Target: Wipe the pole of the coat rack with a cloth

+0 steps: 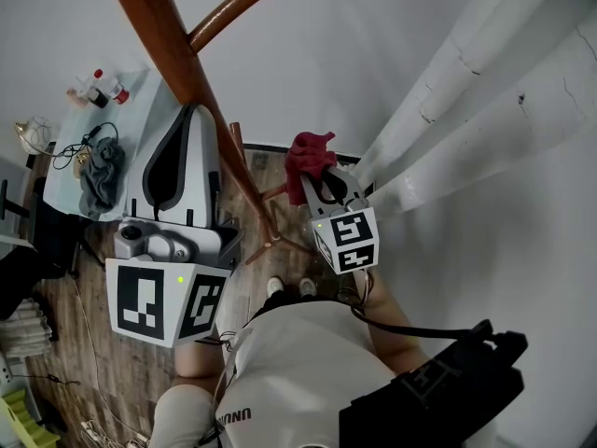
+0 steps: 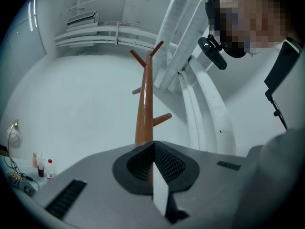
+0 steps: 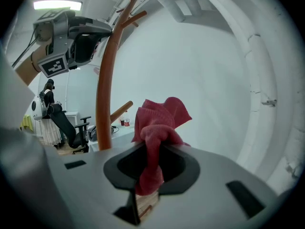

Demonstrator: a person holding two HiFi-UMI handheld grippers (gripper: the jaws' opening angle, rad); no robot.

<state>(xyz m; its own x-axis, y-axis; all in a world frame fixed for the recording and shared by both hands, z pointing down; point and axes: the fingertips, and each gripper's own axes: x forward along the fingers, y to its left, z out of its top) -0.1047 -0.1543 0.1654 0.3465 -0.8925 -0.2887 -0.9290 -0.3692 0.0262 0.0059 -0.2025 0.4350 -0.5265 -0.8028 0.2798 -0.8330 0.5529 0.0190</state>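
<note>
Cloth point(image 3: 159, 123) (pinched in right gripper point(image 3: 151, 149); left gripper point(image 2: 153, 149) closed, empty) may slip free when it rubs against pole point(image 1: 160, 26).

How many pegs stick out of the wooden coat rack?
4 pegs show in the left gripper view: two forking at the top, a stub midway left, one lower right. The pole may hide more.

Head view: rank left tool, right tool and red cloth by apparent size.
1. Left tool, clamped on the pole: largest, but likely nearer the camera.
2. Right tool.
3. Red cloth, held in it.
</note>
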